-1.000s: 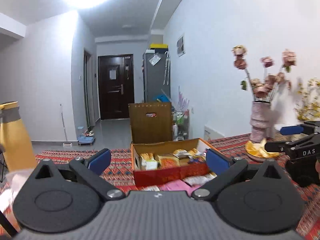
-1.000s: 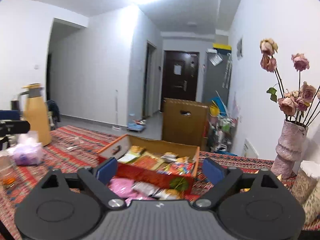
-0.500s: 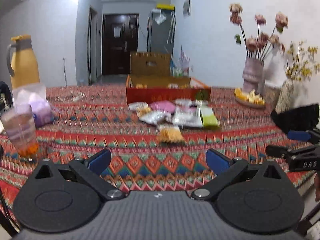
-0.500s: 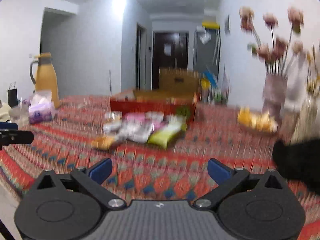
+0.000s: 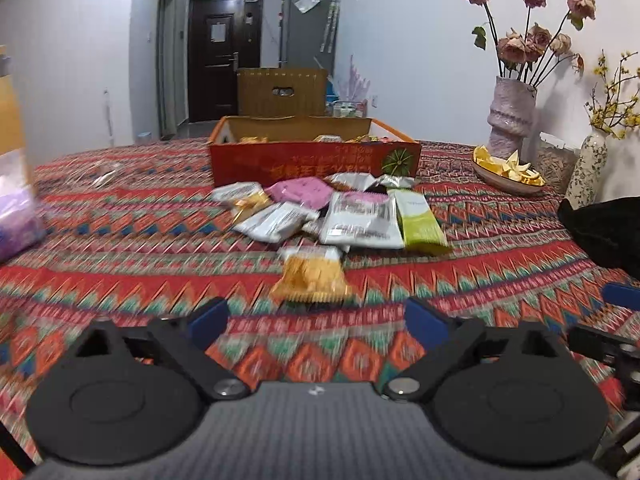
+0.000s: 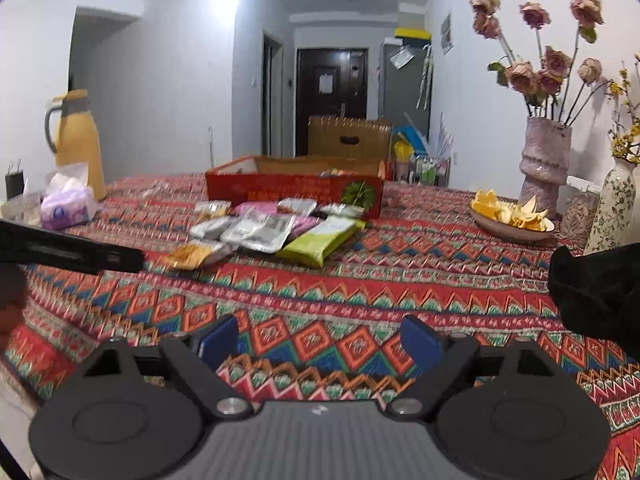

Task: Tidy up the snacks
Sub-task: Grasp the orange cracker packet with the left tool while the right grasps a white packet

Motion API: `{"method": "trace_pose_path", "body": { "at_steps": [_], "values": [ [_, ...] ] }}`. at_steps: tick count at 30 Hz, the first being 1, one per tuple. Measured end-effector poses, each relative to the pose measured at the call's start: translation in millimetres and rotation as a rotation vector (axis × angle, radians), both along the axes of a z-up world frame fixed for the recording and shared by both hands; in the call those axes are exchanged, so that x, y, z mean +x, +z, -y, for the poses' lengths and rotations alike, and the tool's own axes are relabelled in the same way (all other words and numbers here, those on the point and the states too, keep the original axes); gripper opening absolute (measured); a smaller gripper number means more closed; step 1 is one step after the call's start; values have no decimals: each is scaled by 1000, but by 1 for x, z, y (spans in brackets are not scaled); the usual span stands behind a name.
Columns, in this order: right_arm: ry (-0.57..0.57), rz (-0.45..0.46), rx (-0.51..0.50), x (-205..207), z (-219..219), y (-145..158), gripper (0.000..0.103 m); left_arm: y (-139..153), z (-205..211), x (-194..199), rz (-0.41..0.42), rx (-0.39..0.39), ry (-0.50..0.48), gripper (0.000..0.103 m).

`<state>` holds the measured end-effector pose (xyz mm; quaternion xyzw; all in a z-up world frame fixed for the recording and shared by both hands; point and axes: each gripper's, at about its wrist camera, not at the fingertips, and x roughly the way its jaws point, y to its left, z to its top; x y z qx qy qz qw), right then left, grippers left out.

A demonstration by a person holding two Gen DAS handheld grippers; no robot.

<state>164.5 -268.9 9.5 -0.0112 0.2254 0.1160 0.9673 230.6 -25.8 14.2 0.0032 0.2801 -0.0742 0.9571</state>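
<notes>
The left gripper [image 5: 316, 322] hovers low over a table covered in a red patterned cloth [image 5: 132, 264], its two blue-padded jaws spread wide with nothing between them. Straight ahead of the gap, just beyond the fingertips, lies a small orange snack packet [image 5: 310, 276], flat on the cloth and apart from both pads. Farther ahead of the jaws is a loose pile of snack packets [image 5: 320, 212]: silvery white ones, a pink one [image 5: 302, 192] and a green one [image 5: 418, 220] on the right edge of the pile. Behind the pile, farthest from the jaws, stands an open red cardboard box [image 5: 316, 160] with more snacks inside.

The right gripper [image 6: 320, 344] is likewise wide open and holds nothing; only bare cloth lies between its pads. For this gripper the orange packet [image 6: 188, 256] sits ahead and well to the left of the jaws, the pile [image 6: 260, 228] ahead and slightly left, and the box [image 6: 294, 190] beyond that.

The right wrist view alone shows a yellow thermos jug [image 6: 76, 140] and a purple tissue pack [image 6: 66, 208] far left, and a dark finger of the left gripper [image 6: 72, 254] reaching in from the left edge. Both views show a vase of dried roses [image 6: 544, 164] and a plate of orange peel [image 6: 512, 220] ahead to the right. The left wrist view shows part of the right gripper [image 5: 616, 332] at its right edge.
</notes>
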Motion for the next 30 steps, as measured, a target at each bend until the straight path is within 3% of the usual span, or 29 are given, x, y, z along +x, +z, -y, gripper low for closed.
{"method": "trace_pose_path", "body": {
  "at_steps": [3, 7, 9, 10, 12, 16, 21, 22, 23, 24, 30],
  "values": [
    [3, 6, -4, 12, 3, 2, 81, -10, 6, 39, -17, 17, -10, 86],
    [26, 8, -109, 40, -9, 2, 81, -29, 7, 84, -68, 23, -7, 85],
    [54, 9, -147, 56, -16, 5, 81, -37, 3, 96, -101, 6, -7, 66],
    [75, 3, -168, 68, -22, 6, 80, -39, 0, 98, -99, 2, -12, 47],
    [106, 0, -209, 87, -35, 7, 80, -38, -7, 97, -101, -26, -11, 42],
    [229, 25, -274, 129, -74, 7, 80, -27, -39, 83, -95, -164, 31, 41],
    [371, 27, -371, 181, -125, -7, 80, -18, -71, 70, -56, -190, 97, 41],
    [388, 14, -385, 192, -134, -13, 75, -18, -75, 68, -52, -185, 108, 41],
    [391, -6, -384, 200, -139, -18, 60, -18, -78, 67, -47, -177, 116, 41],
    [384, -36, -371, 207, -142, -22, 51, -18, -80, 67, -49, -175, 120, 41],
    [297, -124, -196, 193, -119, -23, 43, -20, -86, 59, -62, -181, 121, 41]
  ]
}}
